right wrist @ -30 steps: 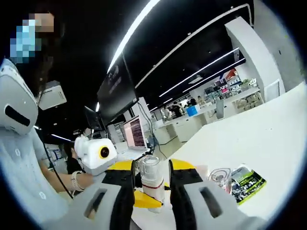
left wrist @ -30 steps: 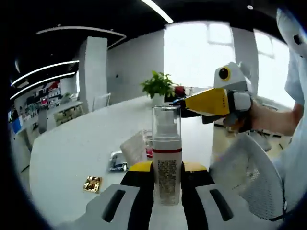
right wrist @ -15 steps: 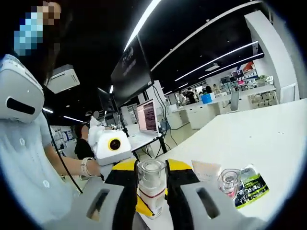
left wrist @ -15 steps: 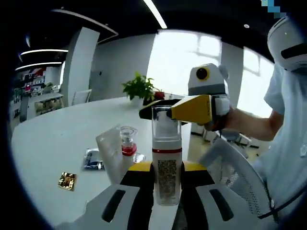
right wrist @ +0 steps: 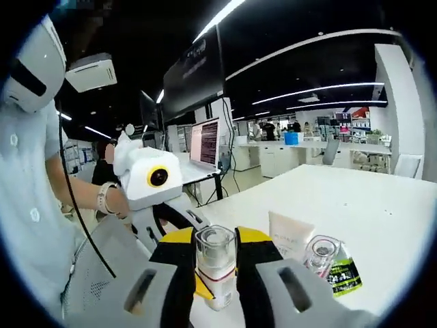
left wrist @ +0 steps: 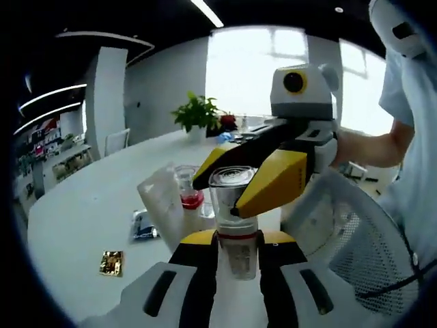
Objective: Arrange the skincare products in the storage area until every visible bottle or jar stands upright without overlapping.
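The right gripper [left wrist: 225, 195] is closing in on the pump bottle [left wrist: 233, 222]: from hanging well apart behind it a second ago, its yellow jaws are now straddling the clear cap [left wrist: 232, 195], which is sitting between them in the right gripper view

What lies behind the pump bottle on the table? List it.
Behind the pump bottle in the left gripper view: a white tube, a small clear jar with red contents and a dark sachet. The bottle and right gripper cover anything further right.
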The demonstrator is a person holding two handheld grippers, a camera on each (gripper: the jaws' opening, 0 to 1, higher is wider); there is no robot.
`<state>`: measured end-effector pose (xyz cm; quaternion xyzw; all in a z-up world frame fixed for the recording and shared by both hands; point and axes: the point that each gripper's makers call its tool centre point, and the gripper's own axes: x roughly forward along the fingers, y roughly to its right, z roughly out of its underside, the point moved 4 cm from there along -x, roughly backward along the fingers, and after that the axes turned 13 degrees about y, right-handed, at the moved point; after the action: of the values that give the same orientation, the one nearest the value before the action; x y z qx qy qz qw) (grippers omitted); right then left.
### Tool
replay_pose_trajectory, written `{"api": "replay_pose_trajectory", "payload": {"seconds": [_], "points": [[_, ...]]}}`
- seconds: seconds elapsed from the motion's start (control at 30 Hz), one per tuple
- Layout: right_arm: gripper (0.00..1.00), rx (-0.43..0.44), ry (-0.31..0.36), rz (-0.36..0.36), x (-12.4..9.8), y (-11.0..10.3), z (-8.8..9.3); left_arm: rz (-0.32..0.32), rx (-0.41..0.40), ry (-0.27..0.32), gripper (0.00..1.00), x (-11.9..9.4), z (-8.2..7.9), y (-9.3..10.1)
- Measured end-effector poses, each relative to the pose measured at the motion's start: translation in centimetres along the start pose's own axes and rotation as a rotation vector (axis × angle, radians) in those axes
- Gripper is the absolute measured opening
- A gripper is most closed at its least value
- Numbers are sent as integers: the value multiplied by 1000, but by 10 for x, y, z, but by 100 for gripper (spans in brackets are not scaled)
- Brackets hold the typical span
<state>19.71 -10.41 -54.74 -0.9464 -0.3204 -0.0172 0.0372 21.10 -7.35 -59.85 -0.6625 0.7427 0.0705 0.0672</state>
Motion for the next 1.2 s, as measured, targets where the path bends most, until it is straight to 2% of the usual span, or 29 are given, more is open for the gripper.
{"api": "replay_pose_trajectory", "payload": {"seconds": [0.17,0.3,0.43,0.6,0.87,1.1,1.2], "points": [[21,-16,-49,-2,4,6,15,0,22,-43,18,5,14,-5],[21,-24,-118,-3,4,9,29,16,36,-78,17,10,28,-8],[21,-41,-169,1,5,12,39,18,41,-82,16,14,40,-13],[21,-62,-222,1,7,14,52,16,7,-75,16,16,53,-16],[21,-62,-244,3,5,13,68,24,13,-107,16,16,69,-16],[22,-69,-266,12,4,13,76,32,28,-99,17,18,79,-15],[22,-67,-253,19,4,14,76,29,21,-84,17,18,78,-16]]}}
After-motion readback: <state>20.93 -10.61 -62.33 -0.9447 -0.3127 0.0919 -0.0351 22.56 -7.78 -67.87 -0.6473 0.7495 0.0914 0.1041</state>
